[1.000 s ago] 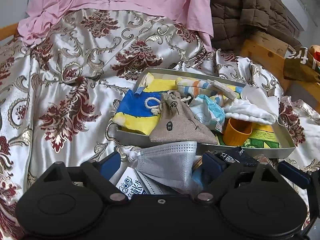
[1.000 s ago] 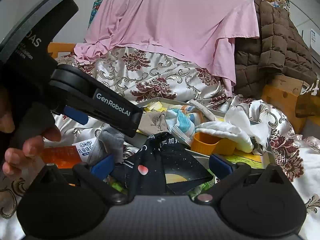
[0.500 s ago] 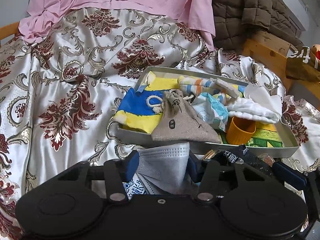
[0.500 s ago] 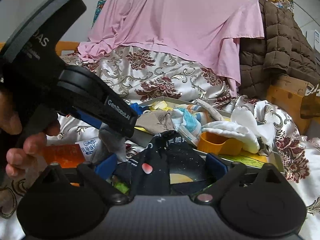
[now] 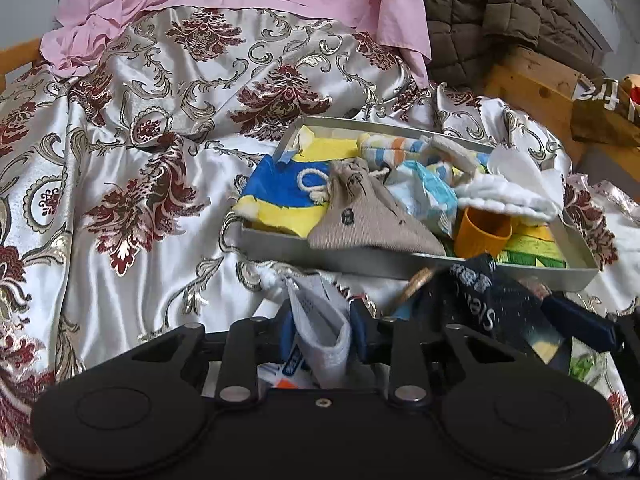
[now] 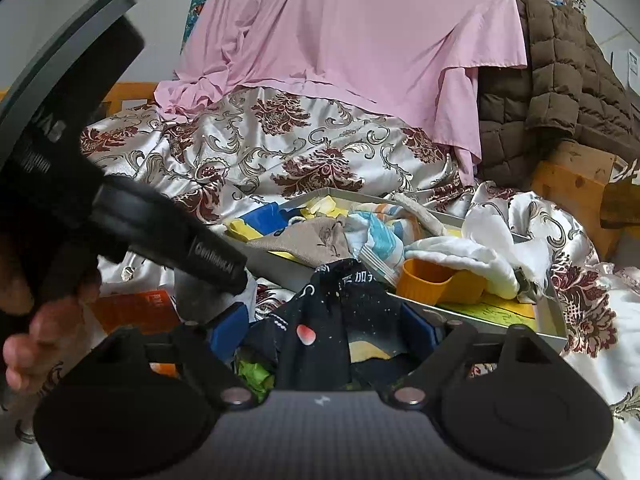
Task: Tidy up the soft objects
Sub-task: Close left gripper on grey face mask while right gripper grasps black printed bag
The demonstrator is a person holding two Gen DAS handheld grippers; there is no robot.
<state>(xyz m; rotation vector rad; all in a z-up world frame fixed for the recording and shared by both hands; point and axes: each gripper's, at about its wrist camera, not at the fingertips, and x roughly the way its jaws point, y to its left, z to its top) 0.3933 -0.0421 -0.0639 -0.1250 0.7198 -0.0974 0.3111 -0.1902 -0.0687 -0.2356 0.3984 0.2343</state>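
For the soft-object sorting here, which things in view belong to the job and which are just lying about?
Job:
- grey face mask, left tongs closing on it
- dark printed cloth, between the closing right tongs
- grey tray
- burlap pouch

Lying about:
- pink sheet
- brown quilted jacket

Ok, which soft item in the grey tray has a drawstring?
The beige burlap pouch at the tray's front edge: a white cord loops from its gathered neck. The cloths beside it show none.

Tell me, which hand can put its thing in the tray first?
Probably left. The left gripper has its fingers closing round the grey face mask, bunching it. The right gripper is only closing round the black sock. The tray sits just ahead.
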